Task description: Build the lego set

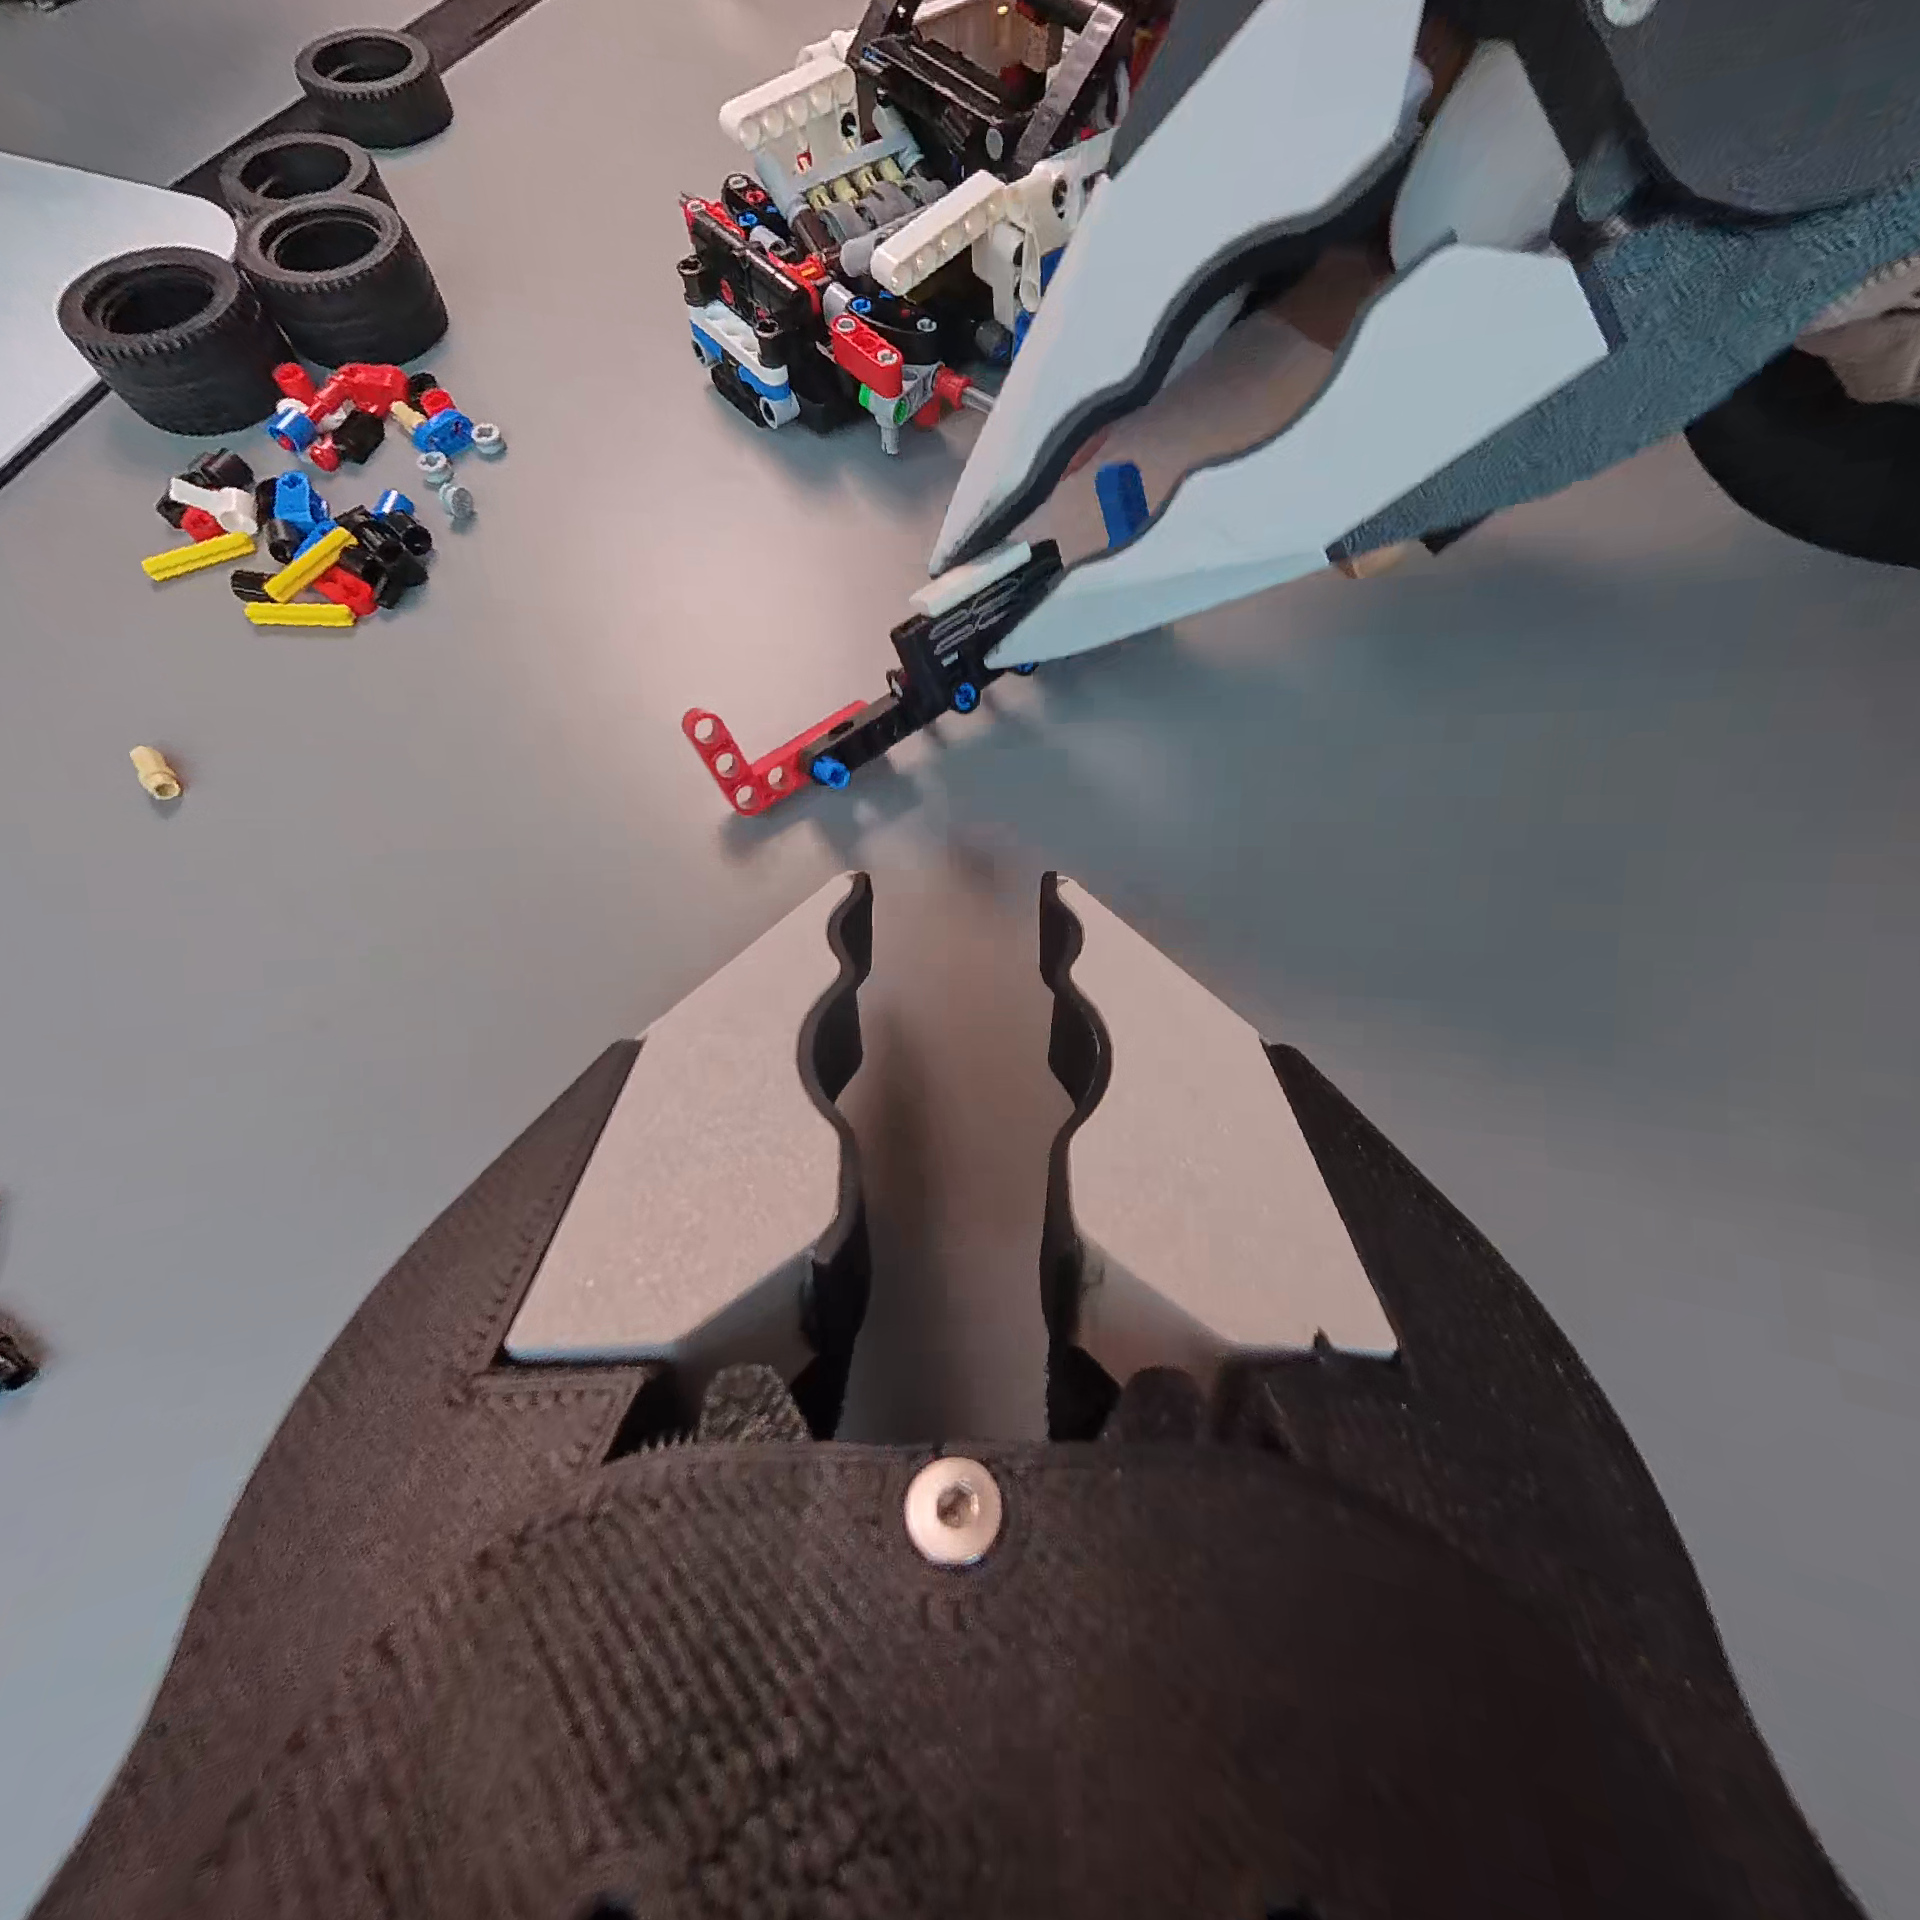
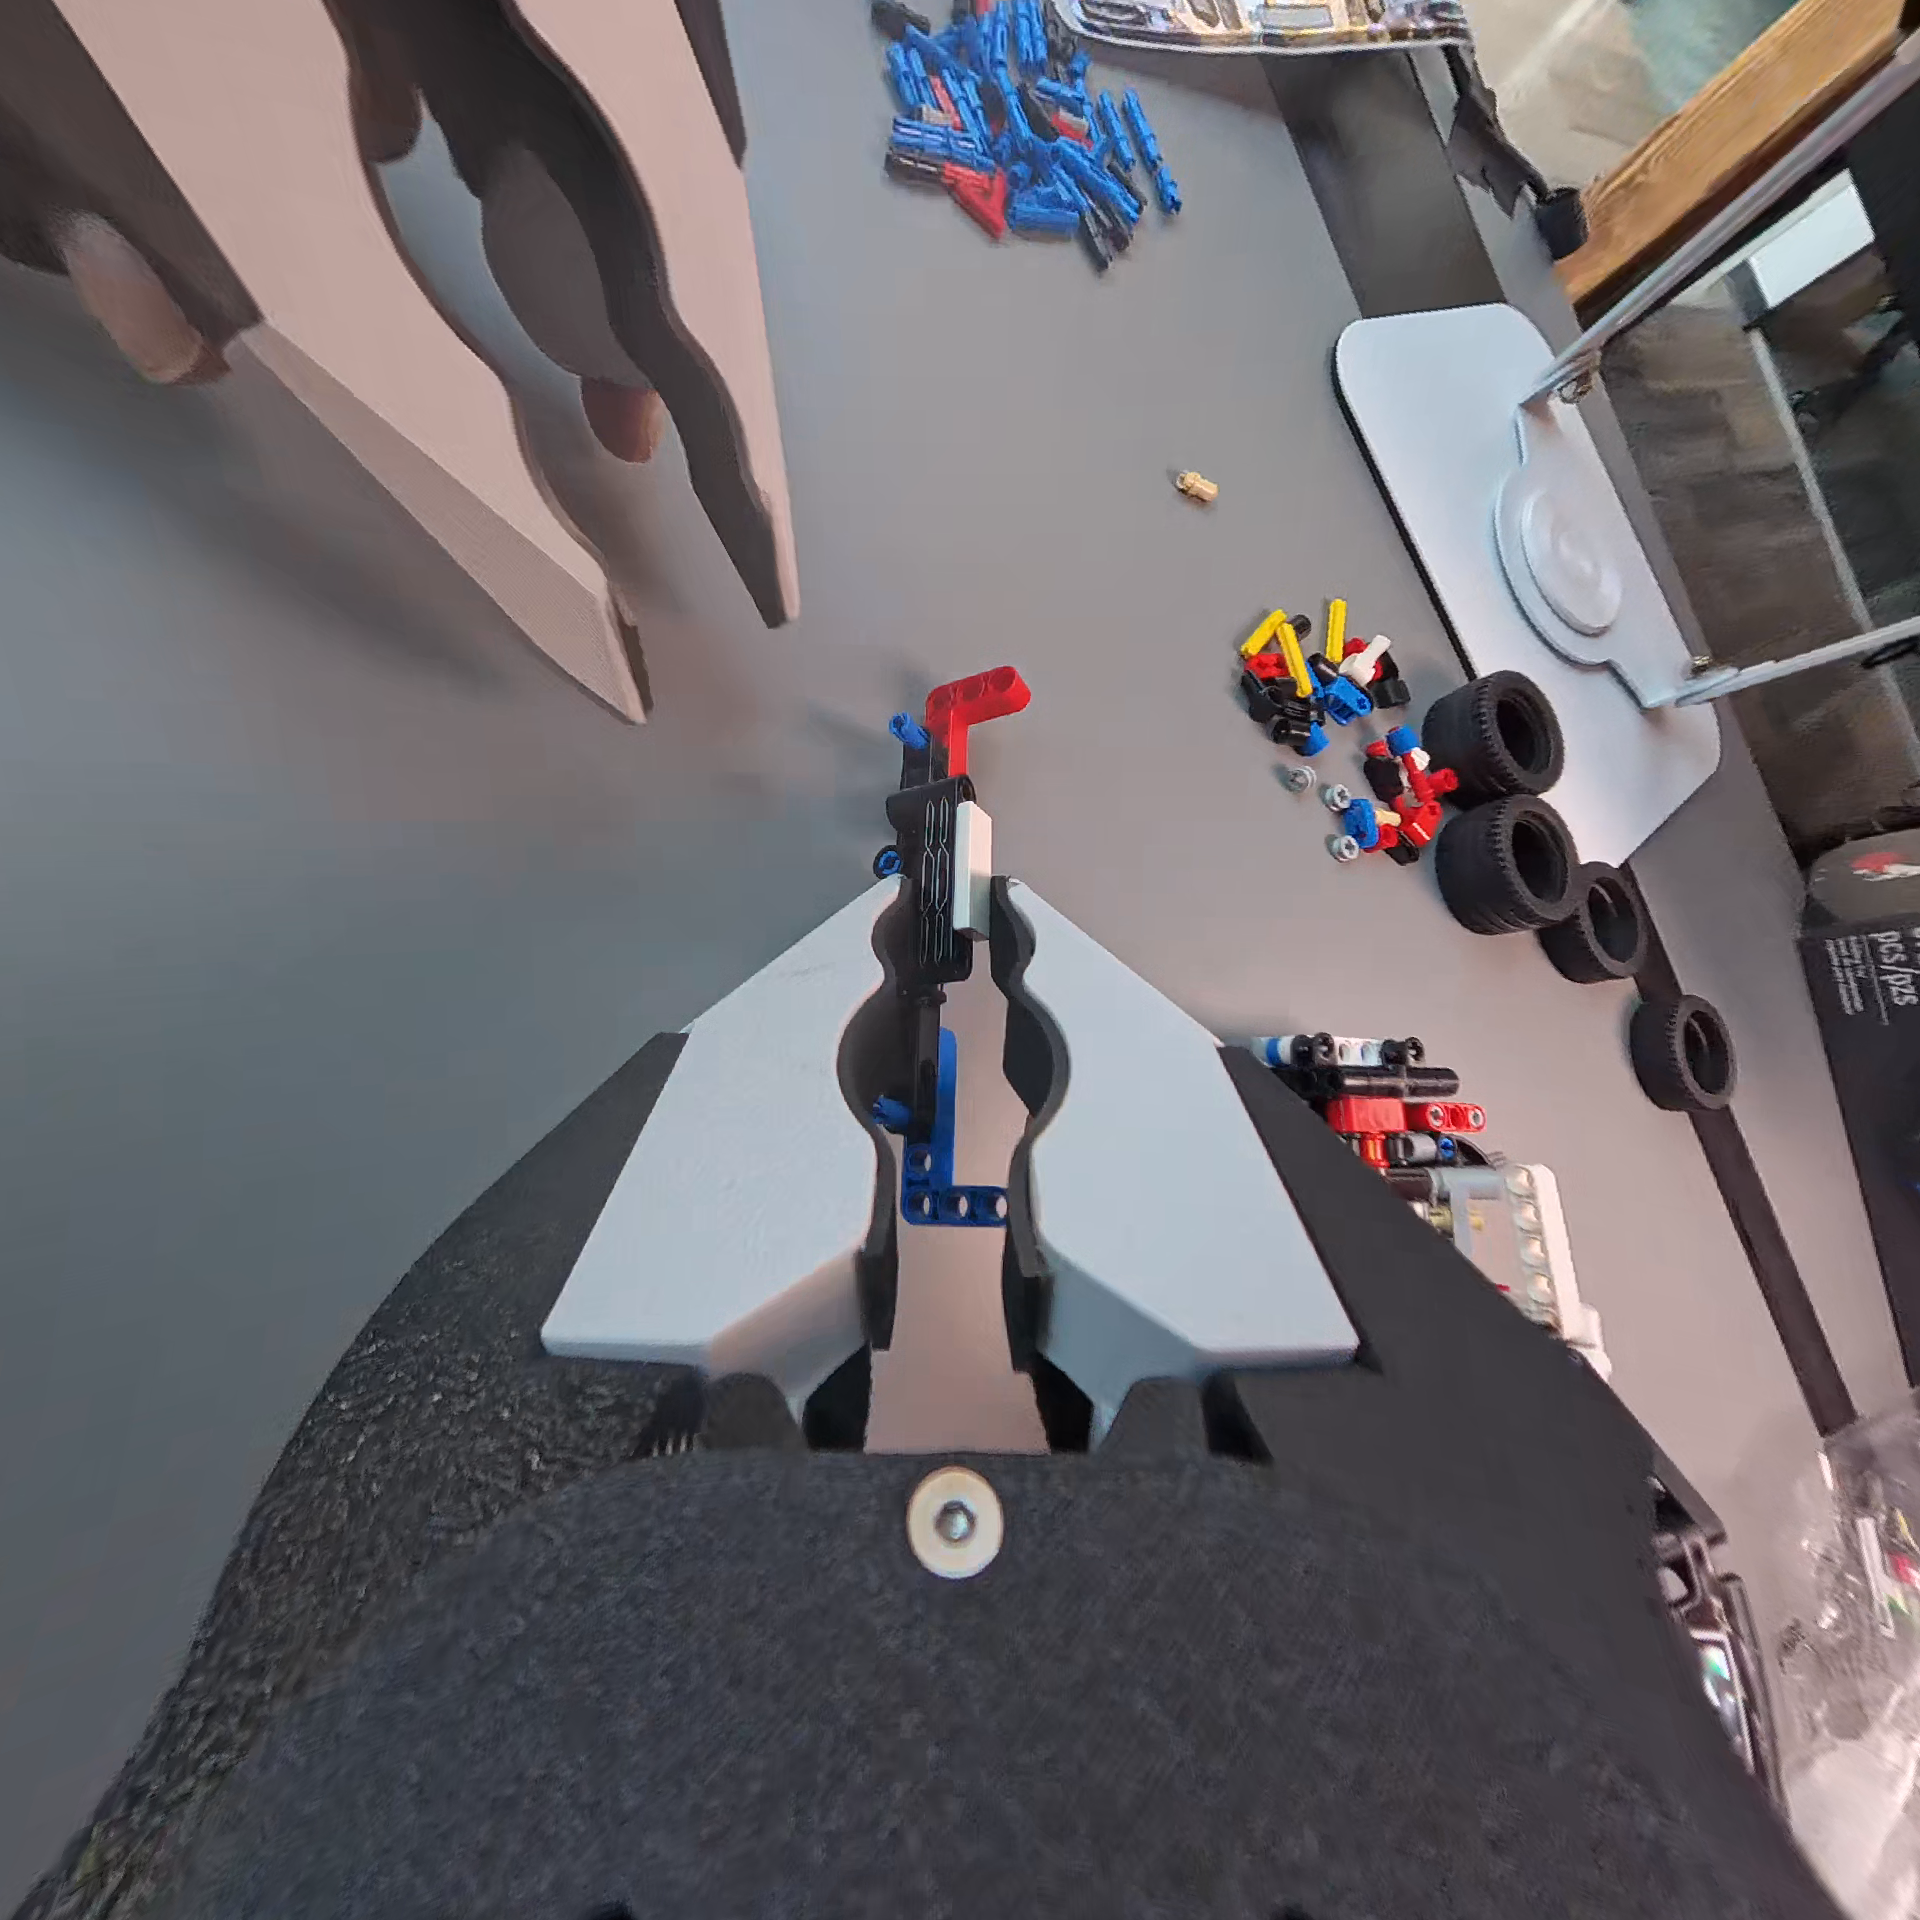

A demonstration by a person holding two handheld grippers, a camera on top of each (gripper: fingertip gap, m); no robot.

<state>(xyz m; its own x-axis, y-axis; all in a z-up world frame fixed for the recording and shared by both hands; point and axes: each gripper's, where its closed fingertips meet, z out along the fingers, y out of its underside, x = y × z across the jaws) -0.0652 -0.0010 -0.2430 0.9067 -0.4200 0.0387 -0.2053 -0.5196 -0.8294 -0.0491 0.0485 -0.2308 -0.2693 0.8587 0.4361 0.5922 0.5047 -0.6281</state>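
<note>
My right gripper [image 2: 945, 888] is shut on a small sub-assembly [image 2: 935, 883]: a black panel with a white piece, a red L-shaped beam [image 2: 971, 696] at its far end, blue pins, and a blue L-shaped beam [image 2: 940, 1174] back between the fingers. In the left wrist view the right gripper [image 1: 971, 613] reaches in from the upper right and holds the sub-assembly [image 1: 935, 665] low over the grey table, red beam [image 1: 748, 753] nearest me. My left gripper [image 1: 951, 883] is open and empty, just short of the red beam. It also shows in the right wrist view [image 2: 701, 660].
The partly built car [image 1: 883, 239] stands behind the right gripper. Black tyres [image 1: 343, 270] and a pile of small coloured pieces [image 1: 301, 499] lie at the left. A tan piece [image 1: 156, 774] lies alone. A pile of blue pins [image 2: 1029, 125] and a white stand base [image 2: 1475, 499] sit farther off.
</note>
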